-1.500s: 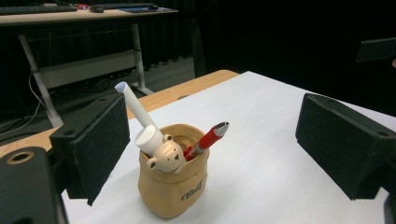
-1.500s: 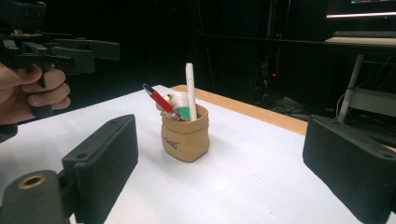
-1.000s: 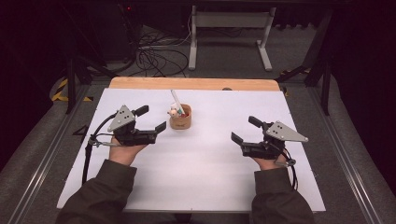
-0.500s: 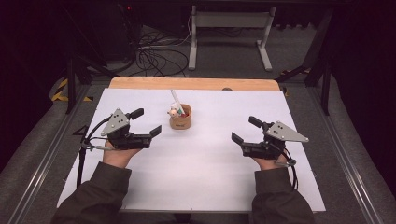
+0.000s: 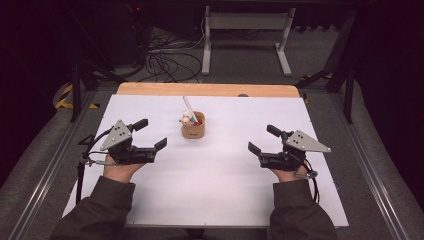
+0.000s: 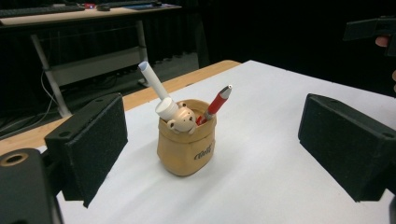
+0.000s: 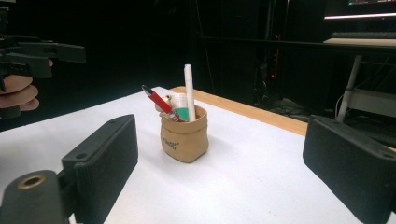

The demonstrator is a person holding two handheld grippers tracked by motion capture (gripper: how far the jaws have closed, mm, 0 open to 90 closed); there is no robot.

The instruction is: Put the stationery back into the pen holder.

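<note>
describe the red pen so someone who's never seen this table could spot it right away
On the white table, between the two open grippers, stands a small tan pen cup with a bear figure on its rim. The red pen leans out of it, grey tip up; its cup-mates are a taller white marker and something green.

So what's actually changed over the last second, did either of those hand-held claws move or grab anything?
The left gripper has drawn back from the tan pen holder, toward the person and the table's left edge, with jaws open and empty. Nothing was taken hold of or let go. The right gripper stayed in place, open, and the holder with its white pen and red pen did not move.
</note>
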